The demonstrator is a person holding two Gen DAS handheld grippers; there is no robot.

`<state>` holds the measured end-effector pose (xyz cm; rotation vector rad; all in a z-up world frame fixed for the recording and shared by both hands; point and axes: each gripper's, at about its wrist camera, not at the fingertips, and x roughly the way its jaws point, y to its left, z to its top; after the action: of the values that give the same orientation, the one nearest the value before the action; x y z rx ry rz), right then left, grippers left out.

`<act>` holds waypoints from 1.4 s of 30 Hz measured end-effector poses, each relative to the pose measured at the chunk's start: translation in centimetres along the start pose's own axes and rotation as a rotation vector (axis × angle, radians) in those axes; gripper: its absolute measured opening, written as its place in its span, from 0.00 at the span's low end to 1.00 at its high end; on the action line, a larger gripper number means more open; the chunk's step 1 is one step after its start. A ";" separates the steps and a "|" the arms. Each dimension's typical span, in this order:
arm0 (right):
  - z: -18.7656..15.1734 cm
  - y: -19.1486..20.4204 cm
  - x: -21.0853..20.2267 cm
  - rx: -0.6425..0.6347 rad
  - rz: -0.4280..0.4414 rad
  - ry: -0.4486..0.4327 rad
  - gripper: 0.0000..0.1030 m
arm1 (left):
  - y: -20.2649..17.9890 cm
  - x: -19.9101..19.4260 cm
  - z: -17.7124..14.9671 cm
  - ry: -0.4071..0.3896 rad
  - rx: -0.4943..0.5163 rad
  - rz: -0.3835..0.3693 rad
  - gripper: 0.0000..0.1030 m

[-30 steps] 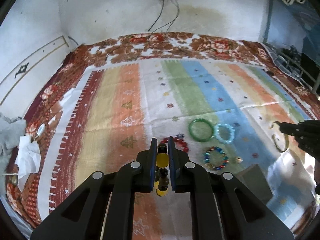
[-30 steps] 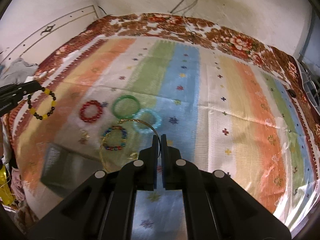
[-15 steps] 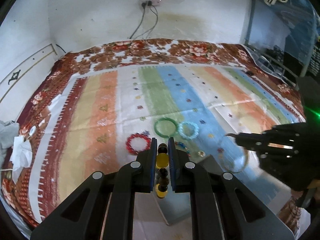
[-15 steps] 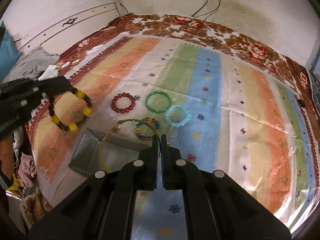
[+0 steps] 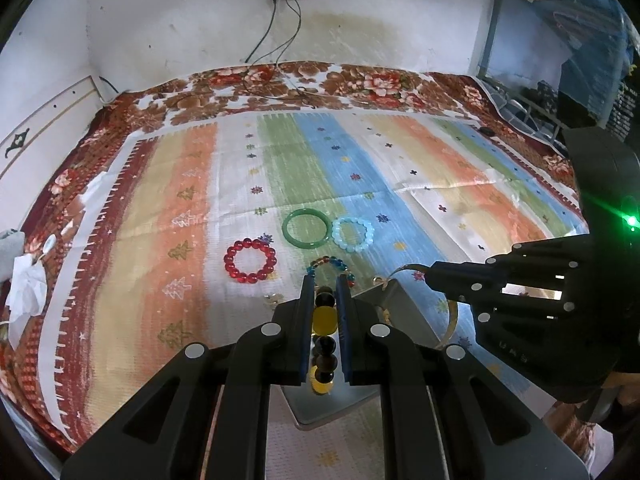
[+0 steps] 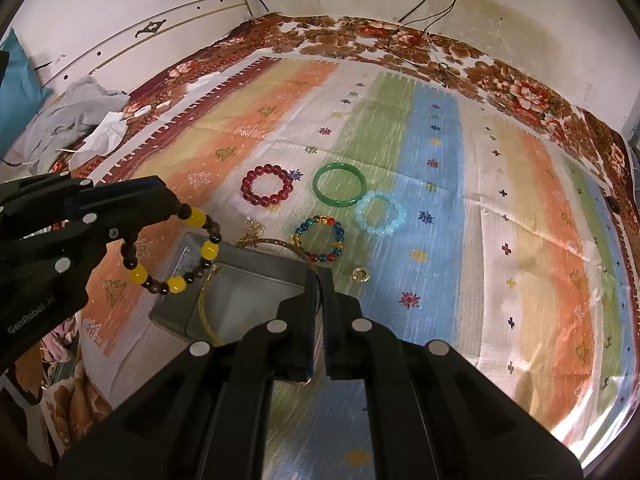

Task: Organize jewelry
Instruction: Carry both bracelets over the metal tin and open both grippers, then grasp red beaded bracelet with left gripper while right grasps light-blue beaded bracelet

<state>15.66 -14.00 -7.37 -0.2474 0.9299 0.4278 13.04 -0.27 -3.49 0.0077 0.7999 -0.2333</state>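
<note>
My left gripper is shut on a yellow-and-dark beaded bracelet, which hangs over the left edge of a grey metal tin in the right wrist view. My right gripper is shut on a thin gold bangle that hangs over the tin; it also shows in the left wrist view. On the striped cloth beyond the tin lie a red beaded bracelet, a green bangle, a pale blue beaded bracelet and a multicoloured beaded bracelet.
A small gold ring and a gold chain piece lie beside the tin. Grey clothes and tissues sit at the bed's left edge. White walls with hanging cables stand behind the bed.
Both grippers have moved nearer each other and over the tin, each still holding its piece. The yellow beaded bracelet and the gold bangle now hang above the tin.
</note>
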 end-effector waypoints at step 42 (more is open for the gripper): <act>1.9 -6.6 4.1 0.069 -0.041 0.049 0.35 | 4.8 6.6 1.7 0.125 -0.015 0.053 0.35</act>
<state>22.17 -18.15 -9.46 -0.2144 0.9842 0.3523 19.71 2.92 -7.43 0.0293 0.9244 -0.1773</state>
